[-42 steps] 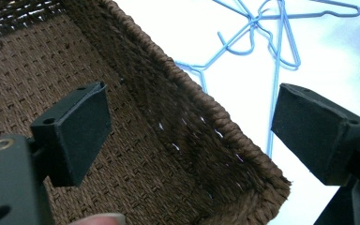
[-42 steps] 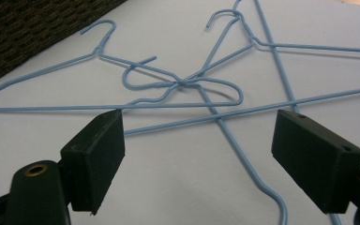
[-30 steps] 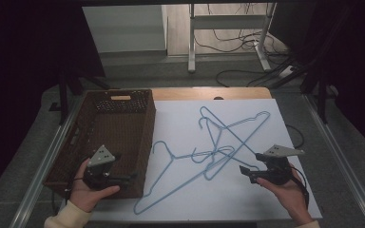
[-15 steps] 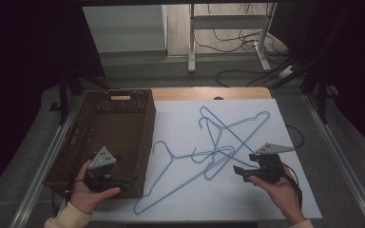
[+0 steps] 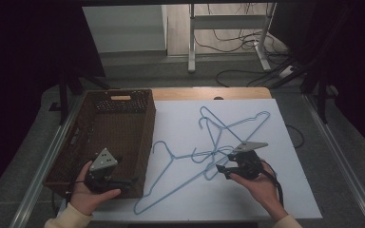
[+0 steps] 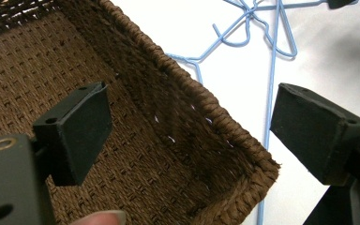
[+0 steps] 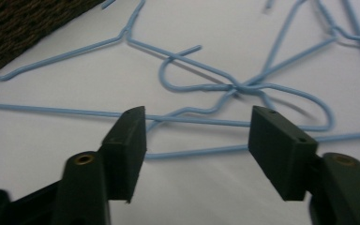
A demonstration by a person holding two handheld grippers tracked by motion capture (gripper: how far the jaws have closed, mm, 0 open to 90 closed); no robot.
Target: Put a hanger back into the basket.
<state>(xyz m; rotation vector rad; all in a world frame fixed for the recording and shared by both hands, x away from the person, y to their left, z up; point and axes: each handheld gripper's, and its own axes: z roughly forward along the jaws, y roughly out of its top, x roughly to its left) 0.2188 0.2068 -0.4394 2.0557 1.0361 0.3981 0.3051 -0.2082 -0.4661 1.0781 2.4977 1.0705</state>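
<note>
Leftward and slightly forward across the white sheet goes the right gripper since a second ago, and it now sits low at the near edge of the tangle of light-blue wire coat hangers. Its jaws stand spread, holding nothing, with crossed hanger wires lying just ahead of them on the sheet. The left gripper has barely shifted; it hovers over the near right corner of the dark brown woven wicker basket, jaws wide apart and straddling the basket's rim. One hanger lies just beside that basket wall.
</note>
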